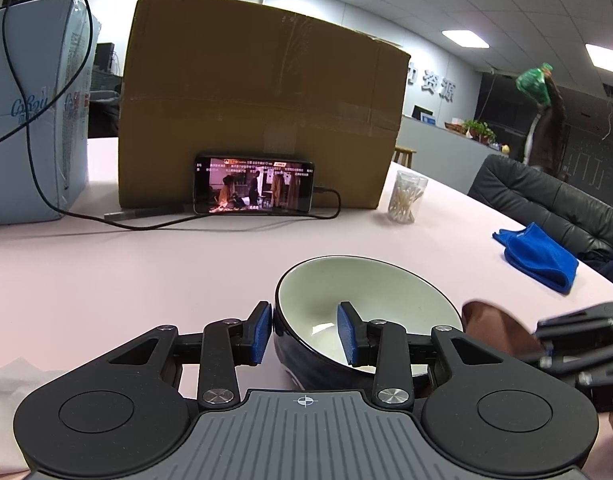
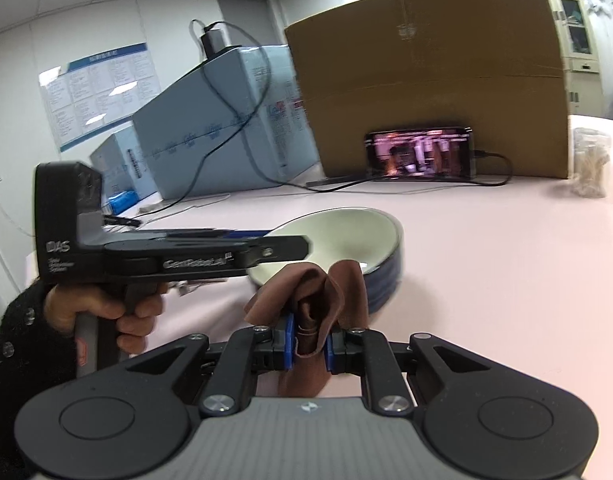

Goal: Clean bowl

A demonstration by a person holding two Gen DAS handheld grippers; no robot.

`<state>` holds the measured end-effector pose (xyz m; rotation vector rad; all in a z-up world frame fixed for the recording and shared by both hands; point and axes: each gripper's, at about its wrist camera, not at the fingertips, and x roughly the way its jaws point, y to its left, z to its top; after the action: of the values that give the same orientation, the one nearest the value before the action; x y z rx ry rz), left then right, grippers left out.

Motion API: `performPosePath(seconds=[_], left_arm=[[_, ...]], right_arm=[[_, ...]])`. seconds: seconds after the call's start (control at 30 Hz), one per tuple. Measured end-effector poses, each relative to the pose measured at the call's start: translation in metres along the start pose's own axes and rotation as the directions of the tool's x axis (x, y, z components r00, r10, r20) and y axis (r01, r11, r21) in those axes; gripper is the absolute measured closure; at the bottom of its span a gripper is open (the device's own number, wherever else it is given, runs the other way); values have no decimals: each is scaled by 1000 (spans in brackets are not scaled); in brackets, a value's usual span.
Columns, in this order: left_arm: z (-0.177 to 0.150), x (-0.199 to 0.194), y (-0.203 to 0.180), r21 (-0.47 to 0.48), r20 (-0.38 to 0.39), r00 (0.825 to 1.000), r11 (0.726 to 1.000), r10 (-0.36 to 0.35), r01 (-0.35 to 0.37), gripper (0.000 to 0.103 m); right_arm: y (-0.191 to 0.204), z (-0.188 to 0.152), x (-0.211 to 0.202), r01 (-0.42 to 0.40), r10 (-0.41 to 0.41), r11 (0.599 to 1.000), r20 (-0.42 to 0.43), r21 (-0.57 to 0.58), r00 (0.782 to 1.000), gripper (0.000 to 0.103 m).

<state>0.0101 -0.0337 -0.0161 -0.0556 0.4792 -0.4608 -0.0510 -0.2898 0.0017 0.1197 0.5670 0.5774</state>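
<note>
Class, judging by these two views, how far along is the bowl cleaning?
Done: the left gripper straddles the tilted, white-lined dark blue bowl's rim, and the right gripper is shut on the brown cloth. In hand: the cloth sits at the bowl's near edge. Left: wiping the inside.

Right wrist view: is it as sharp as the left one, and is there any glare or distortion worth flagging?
Right wrist view: softer, with motion blur on the bowl and the cotton swab jar; the brown cloth in the right tongs stays fairly crisp. Left wrist view: sharp, a small ceiling-light reflection inside the bowl, and the right tongs blurred at the edge. Both views: fisheye bending of the cardboard box.
</note>
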Motion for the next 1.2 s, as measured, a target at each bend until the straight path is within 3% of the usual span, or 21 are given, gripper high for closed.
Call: performPosePath(seconds=[0.17,0.37,0.57,0.87,1.2], left_arm=[[0,0,0,1,1,1000,1000,1,-1,68],[0,0,0,1,1,1000,1000,3,-3,68],[-1,0,0,1,2,1000,1000,2,-2,68],[-1,-1,0,0,3,1000,1000,-3,3,68],[-1,-2,0,0,3,1000,1000,-4,4,68]], right_arm=[[-8,3,0,51,-51,999,19,15,999,86],[4,-1,7,-23,23,1000,-13,-8,1000,85],[7,-1,6,-30,30,999,-19,-11,999,86],[0,4,3,24,-24,1000,6,-11,1000,86],[6,1,6,-53,53,999,-13,2,998,86]])
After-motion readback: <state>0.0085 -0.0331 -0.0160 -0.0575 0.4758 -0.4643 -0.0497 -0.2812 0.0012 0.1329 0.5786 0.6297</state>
